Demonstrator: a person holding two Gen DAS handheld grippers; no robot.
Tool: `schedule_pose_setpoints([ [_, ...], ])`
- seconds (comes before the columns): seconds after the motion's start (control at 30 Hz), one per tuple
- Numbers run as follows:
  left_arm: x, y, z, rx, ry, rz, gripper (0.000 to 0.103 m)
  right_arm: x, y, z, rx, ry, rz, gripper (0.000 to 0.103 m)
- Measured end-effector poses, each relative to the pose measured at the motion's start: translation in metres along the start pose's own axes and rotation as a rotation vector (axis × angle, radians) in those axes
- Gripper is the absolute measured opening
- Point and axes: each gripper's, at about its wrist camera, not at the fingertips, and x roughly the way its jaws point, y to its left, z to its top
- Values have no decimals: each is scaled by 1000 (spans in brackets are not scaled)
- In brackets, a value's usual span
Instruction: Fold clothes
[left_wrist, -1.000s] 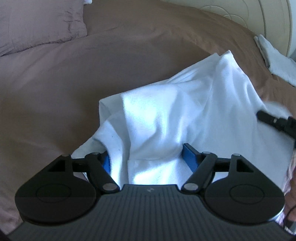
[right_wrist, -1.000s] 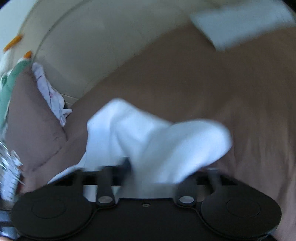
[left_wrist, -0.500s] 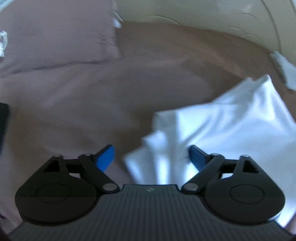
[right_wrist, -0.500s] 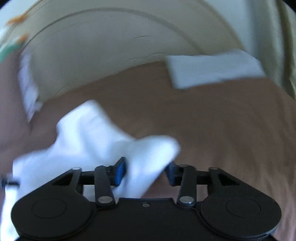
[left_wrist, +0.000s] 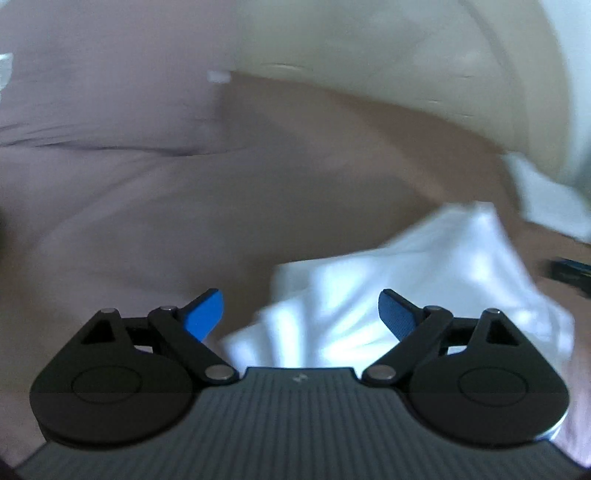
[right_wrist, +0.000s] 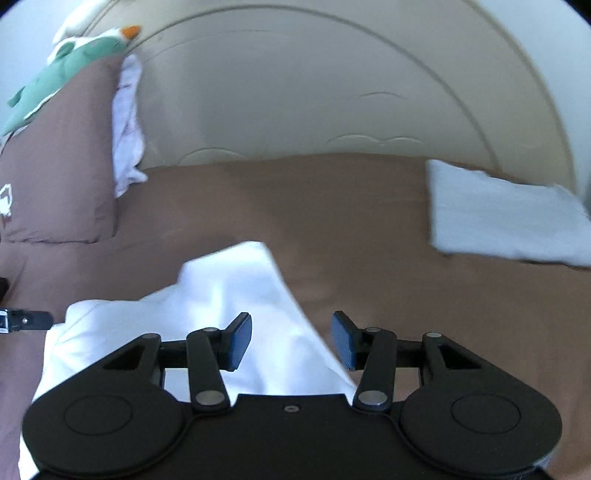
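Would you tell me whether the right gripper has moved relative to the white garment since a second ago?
Yes. The right gripper has opened and drawn back from the white garment, which now lies on the brown bedspread rather than bunched between its fingers.

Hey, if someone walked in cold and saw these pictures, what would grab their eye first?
Probably the crumpled bright white garment lying on the brown bedspread, just ahead of both open grippers, the left gripper and the right gripper. Next, the folded pale cloth near the cream headboard, and the green plush toy atop the brown pillow.
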Motion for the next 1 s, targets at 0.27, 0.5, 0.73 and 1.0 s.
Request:
schedule_pose_setpoints([
  [0.27, 37, -12, 0, 105, 43, 27, 15, 86, 4, 28, 66, 133, 42, 7],
  [0.5, 4, -17, -34, 149, -61, 262, 16, 90, 52, 44, -223, -1, 90, 5],
  [0.73, 19, 19, -27, -23, -27, 156, 33, 117, 25, 52, -149, 117, -113, 15],
  [1.0, 12, 56, -25, -239, -2, 81, 59, 74, -21, 51, 36, 108, 162, 48],
])
